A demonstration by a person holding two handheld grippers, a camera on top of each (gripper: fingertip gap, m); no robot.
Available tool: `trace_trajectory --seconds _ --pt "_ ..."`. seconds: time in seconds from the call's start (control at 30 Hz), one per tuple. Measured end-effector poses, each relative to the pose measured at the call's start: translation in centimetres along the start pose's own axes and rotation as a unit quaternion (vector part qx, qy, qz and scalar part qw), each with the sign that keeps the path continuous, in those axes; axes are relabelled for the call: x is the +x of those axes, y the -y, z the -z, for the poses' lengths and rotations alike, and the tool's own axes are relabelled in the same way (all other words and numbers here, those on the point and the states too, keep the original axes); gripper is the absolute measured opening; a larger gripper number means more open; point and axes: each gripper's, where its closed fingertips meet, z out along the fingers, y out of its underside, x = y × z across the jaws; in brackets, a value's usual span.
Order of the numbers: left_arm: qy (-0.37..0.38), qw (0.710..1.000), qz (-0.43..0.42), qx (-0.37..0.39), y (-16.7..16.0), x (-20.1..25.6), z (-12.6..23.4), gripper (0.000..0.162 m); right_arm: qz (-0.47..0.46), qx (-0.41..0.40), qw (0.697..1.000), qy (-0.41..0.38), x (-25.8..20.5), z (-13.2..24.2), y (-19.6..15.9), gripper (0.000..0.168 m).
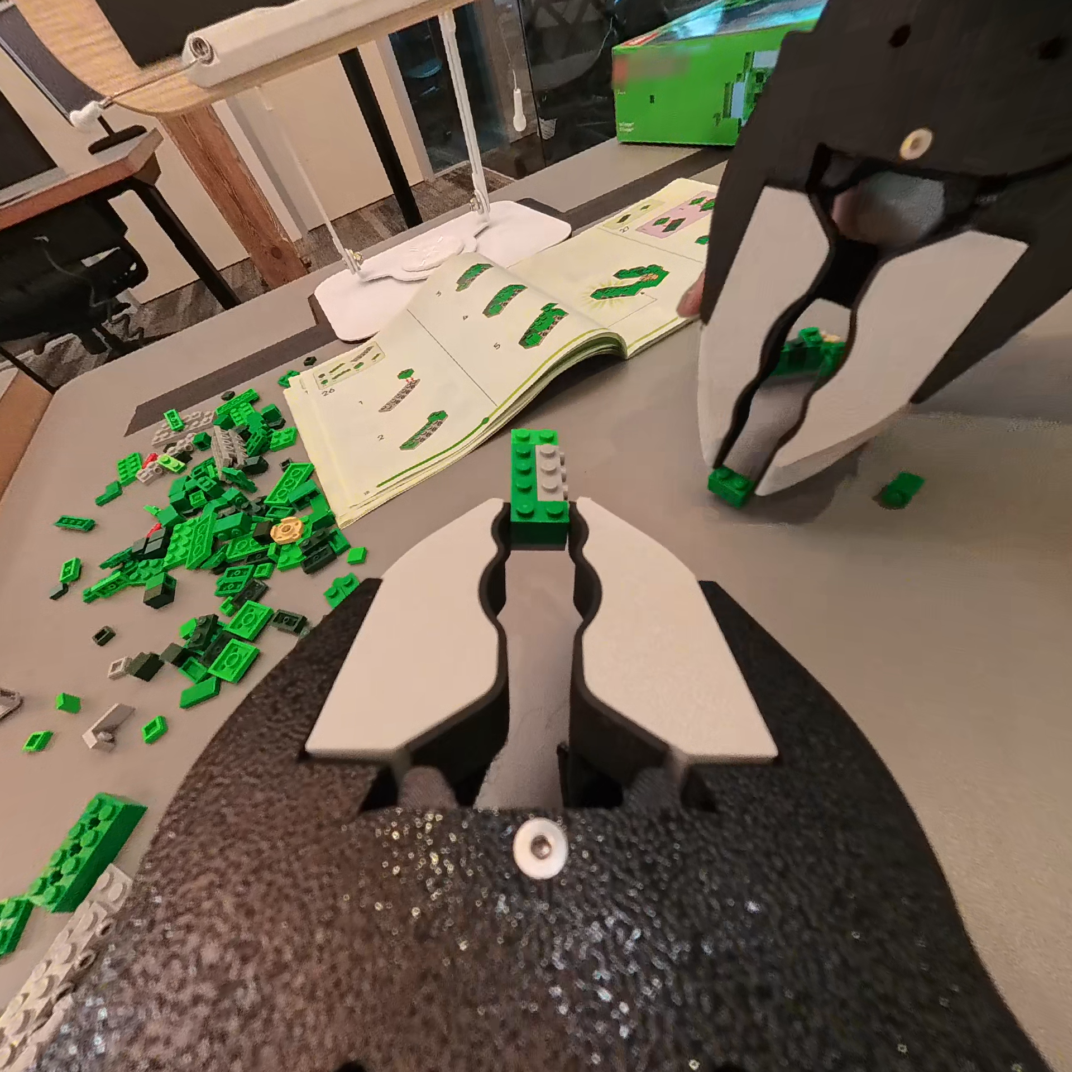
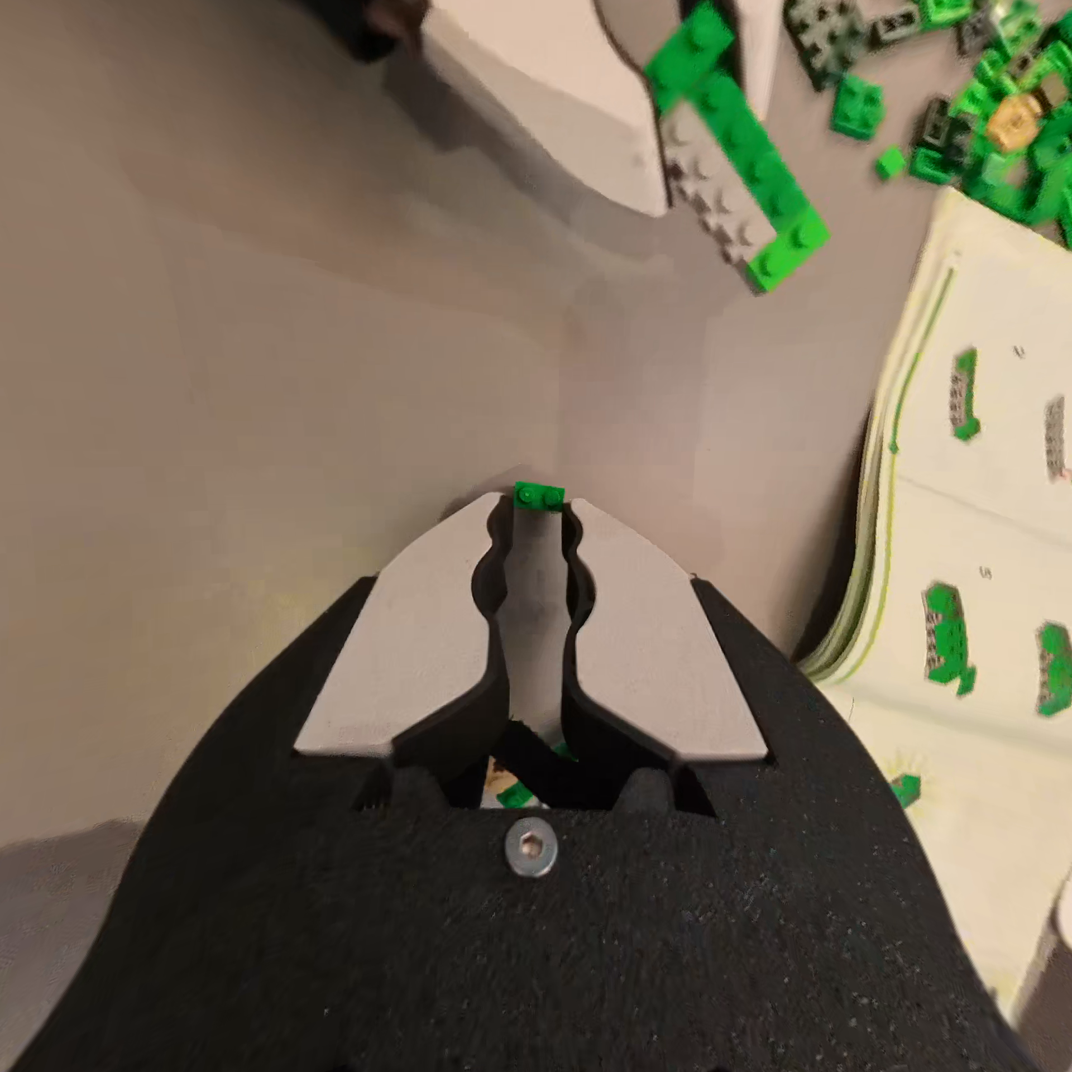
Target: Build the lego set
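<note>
The left tool (image 1: 540, 513) has its fingers closed narrow on the near end of the green-and-grey assembly (image 1: 536, 475), a long green brick with a grey studded piece beside it, and holds it out level above the bench (image 1: 754, 667). From the right wrist view the same assembly (image 2: 748, 168) hangs in the air, blurred.

Out to the right, the right tool (image 2: 539, 503) points down at the bench with its tips pinched on a small green two-stud plate (image 2: 539, 498); in the left view that plate (image 1: 730, 486) sits right at the bench surface, so whether it is lifted or just touching cannot be told. Another small green piece (image 1: 900, 489) lies loose just beyond it.

These parts look light, stiff and slick. The little plate gives barely any side wall to bite on, so a grip square across its short sides should stop it twisting or popping out. The assembly is best held low on the green brick, away from the joint with the grey part.

Further out, the open instruction booklet (image 1: 493, 348) lies toward the far edge, the loose brick pile (image 1: 220, 522) spreads along the left edge, and a green set box (image 1: 684, 93) stands at the far right corner.
</note>
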Motion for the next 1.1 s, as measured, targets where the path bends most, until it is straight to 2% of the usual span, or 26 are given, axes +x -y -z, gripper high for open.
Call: trace_trajectory --seconds 0.13,0.23,0.33,0.47,0.53,0.67,0.87,1.03,1.1 --pt "0.0 1.0 -0.004 -0.003 -0.1 0.1 -0.1 0.018 0.013 0.013 0.999 0.029 -0.1 -0.2 0.1 0.016" --pt "0.001 1.0 -0.006 -0.005 -0.1 0.1 -0.1 0.018 0.001 0.025 0.999 0.034 -0.1 -0.1 0.1 0.027" --pt "0.002 1.0 -0.011 -0.009 -0.2 0.2 -0.2 0.018 -0.015 0.045 0.999 0.003 0.2 0.6 0.1 0.034" --pt "0.002 1.0 -0.017 -0.013 -0.2 0.3 -0.3 0.018 -0.07 0.119 0.989 -0.045 -0.1 2.6 0.9 0.044" --pt "0.002 1.0 -0.018 -0.014 -0.3 0.3 -0.3 0.018 -0.111 0.173 0.975 -0.082 0.1 3.9 1.5 0.05" --pt "0.005 1.0 -0.021 -0.019 -0.4 0.3 -0.4 0.018 -0.182 0.248 0.935 -0.175 0.9 5.9 1.5 0.05" --pt "0.025 0.999 -0.041 -0.026 -0.5 0.2 -0.5 0.018 -0.208 0.318 0.856 -0.35 2.5 8.4 -0.3 0.041" --pt "0.044 0.998 -0.047 -0.025 -0.5 -0.1 -0.5 0.018 -0.244 0.339 0.83 -0.369 2.4 8.8 -1.6 0.04" --pt "0.049 0.997 -0.045 -0.024 -0.5 -0.2 -0.5 0.018 -0.245 0.344 0.83 -0.365 2.3 8.7 -1.6 0.038"
